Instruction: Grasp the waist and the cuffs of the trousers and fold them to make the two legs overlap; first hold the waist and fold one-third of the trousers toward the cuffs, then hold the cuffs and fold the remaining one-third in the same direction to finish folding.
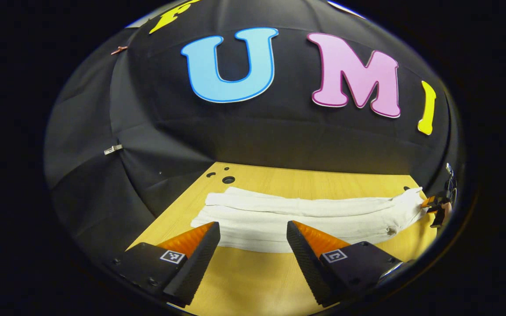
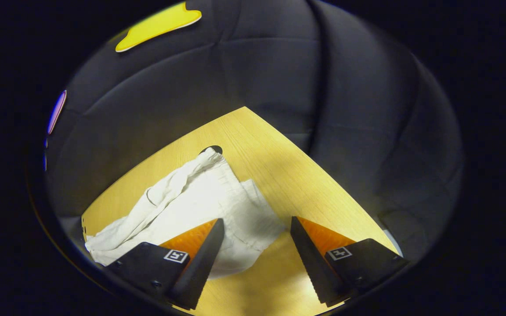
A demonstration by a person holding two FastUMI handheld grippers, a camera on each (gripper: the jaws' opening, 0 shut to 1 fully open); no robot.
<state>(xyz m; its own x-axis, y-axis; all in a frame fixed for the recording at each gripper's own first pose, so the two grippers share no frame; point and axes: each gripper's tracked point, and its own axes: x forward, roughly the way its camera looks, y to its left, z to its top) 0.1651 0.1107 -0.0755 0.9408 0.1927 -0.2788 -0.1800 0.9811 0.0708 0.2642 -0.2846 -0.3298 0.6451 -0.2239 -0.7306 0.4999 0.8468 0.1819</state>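
White trousers lie stretched across the wooden table, legs one on the other, cuffs at the left and the waist at the right. My left gripper hangs open just in front of the legs, nothing between its fingers. In the left gripper view the right gripper shows small at the far right, at the waist end. In the right gripper view the waist of the trousers lies rumpled on the table. My right gripper is open above the waist's near edge, its left finger over the cloth.
Round holes mark the table's far left corner, and another hole sits by the waist's far tip. Black booth cloth closes in behind the table. Bare wood lies in front of the trousers and to the right of the waist.
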